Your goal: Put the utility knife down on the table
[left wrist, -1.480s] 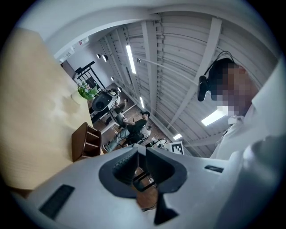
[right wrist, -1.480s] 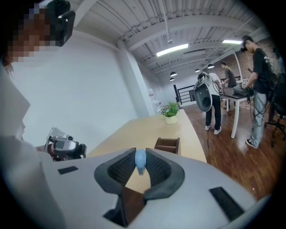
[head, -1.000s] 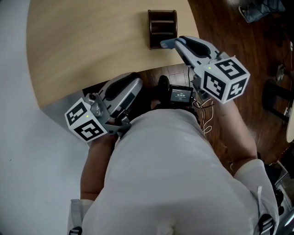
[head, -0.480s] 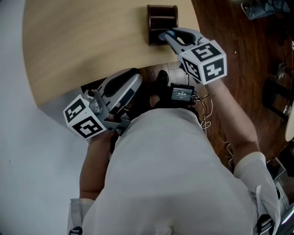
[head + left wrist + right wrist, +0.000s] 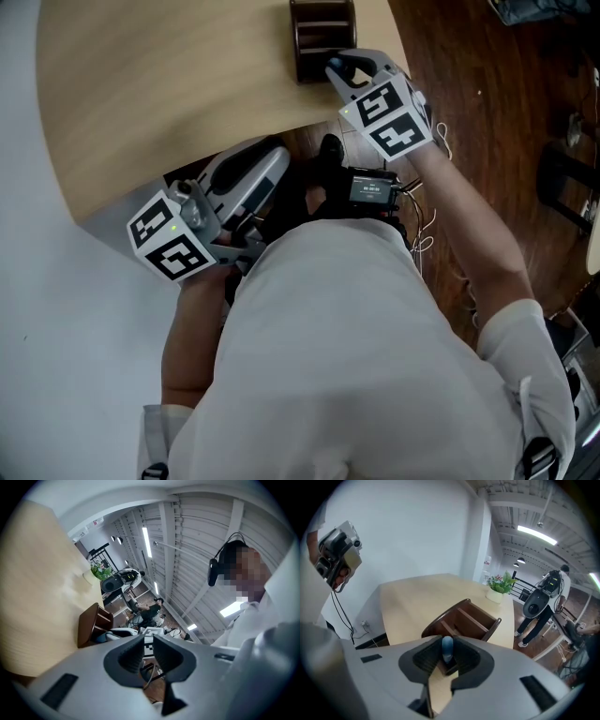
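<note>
The pale blue utility knife [image 5: 447, 648] stands upright between the pads of my right gripper [image 5: 446, 657], which is shut on it. In the head view the right gripper [image 5: 334, 67] reaches over the near right edge of the light wooden table [image 5: 169, 84], right beside the dark brown wooden organizer [image 5: 319, 36]; there the knife is hidden by the fingers. The organizer [image 5: 461, 618] fills the space just beyond the jaws. My left gripper [image 5: 267, 161] stays low by the person's lap under the table edge. Its jaws [image 5: 147, 656] stand slightly apart with nothing between them.
A small black device with a lit screen [image 5: 367, 190] and loose wires hangs at the person's waist. A potted plant [image 5: 499, 587] stands at the table's far end. A person [image 5: 543, 606] stands on the dark wood floor [image 5: 487, 112] to the right.
My right gripper has come down and in toward the organizer with the knife, rolling so its marker cube faces differently. The left gripper has not moved.
</note>
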The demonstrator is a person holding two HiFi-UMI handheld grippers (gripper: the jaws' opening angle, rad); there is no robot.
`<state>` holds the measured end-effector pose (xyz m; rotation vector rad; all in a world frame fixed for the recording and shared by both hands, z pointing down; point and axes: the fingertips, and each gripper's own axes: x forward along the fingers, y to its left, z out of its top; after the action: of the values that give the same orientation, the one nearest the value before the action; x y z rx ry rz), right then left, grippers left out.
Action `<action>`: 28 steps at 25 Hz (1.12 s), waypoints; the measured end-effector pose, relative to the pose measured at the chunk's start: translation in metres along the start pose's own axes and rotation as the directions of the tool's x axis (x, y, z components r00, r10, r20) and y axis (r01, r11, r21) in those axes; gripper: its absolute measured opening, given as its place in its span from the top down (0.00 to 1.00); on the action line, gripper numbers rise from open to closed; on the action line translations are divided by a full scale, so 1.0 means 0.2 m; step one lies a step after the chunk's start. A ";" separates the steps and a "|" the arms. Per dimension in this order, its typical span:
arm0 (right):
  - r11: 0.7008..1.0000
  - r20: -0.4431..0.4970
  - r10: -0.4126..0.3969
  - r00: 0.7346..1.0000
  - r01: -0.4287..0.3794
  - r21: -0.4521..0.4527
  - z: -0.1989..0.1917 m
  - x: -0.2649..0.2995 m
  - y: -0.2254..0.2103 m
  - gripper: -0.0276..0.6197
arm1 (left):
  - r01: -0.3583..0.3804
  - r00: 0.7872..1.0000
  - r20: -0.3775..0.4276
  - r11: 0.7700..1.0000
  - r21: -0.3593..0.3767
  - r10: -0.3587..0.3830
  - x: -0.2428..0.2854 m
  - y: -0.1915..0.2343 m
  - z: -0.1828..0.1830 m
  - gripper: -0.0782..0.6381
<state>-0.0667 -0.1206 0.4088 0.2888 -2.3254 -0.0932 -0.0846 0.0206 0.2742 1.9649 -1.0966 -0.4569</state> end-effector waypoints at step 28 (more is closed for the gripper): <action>0.994 -0.078 0.099 0.992 -0.102 -0.039 -0.08 0.14 0.09 0.78 | -0.024 0.999 0.027 1.000 0.003 0.024 -0.02 0.03 -0.02 0.82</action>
<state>-0.0780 -0.1096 0.4423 0.1503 -2.2551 -0.0811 -0.0875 0.0238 0.2820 1.9517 -1.1368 -0.4698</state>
